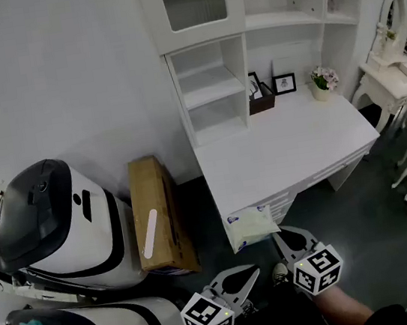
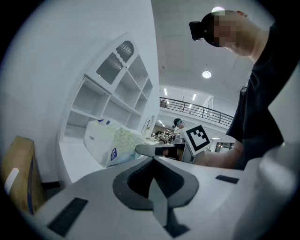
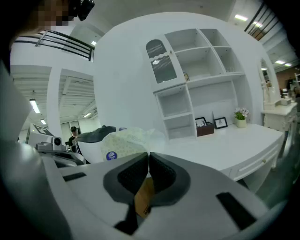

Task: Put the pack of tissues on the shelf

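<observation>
The pack of tissues [image 1: 252, 226] lies on the table's [image 1: 284, 146] near corner, with the shelf [image 1: 211, 85] at its 12 o'clock. The left claw [image 1: 254, 271] and right claw [image 1: 278, 236], at its 6 o'clock, are both closed and empty. Best to open the right wide and pinch the soft pack mid-body.

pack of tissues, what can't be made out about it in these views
- Head view: print on the pack of tissues is too small to read.
- Right gripper view: its lower edge is hidden behind the right gripper.
- Left gripper view: its wording is too blurred to read.
</observation>
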### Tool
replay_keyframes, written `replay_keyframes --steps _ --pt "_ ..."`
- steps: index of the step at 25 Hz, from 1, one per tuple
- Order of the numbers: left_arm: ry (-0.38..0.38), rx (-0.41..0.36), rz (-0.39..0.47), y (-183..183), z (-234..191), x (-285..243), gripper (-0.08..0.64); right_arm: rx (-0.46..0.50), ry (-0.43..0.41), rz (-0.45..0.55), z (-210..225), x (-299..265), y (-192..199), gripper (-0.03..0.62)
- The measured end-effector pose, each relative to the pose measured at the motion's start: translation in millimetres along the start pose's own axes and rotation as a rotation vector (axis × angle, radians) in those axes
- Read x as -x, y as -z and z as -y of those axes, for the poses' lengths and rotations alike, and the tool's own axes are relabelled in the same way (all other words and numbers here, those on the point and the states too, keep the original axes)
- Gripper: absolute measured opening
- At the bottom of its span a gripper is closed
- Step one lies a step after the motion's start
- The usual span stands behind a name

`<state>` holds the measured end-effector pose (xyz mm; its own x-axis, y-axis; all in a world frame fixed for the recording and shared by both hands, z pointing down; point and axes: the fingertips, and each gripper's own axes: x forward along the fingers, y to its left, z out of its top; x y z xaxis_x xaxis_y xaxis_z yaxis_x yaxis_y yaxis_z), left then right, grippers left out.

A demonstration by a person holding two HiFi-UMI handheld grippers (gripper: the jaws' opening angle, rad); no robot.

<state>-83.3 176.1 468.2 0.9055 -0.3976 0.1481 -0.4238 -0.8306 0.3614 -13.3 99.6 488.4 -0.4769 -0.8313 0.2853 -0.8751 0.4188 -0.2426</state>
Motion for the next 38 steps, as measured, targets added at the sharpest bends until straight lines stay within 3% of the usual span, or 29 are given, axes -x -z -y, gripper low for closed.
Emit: replay_keyframes --steps 14,29,38 --pt "0.003 -0.007 -0.004 2 6 -5 0.005 -0.015 0.0 0.006 6 7 1 0.009" --pt "-0.059 -0.04 -0.028 2 8 -12 0.005 -0.01 -0.025 -0.022 20 4 3 0.009" --pt "-0.102 0.01 0.017 -7 1 -42 0.005 0.024 -0.073 -0.028 43 -5 -16 0.009"
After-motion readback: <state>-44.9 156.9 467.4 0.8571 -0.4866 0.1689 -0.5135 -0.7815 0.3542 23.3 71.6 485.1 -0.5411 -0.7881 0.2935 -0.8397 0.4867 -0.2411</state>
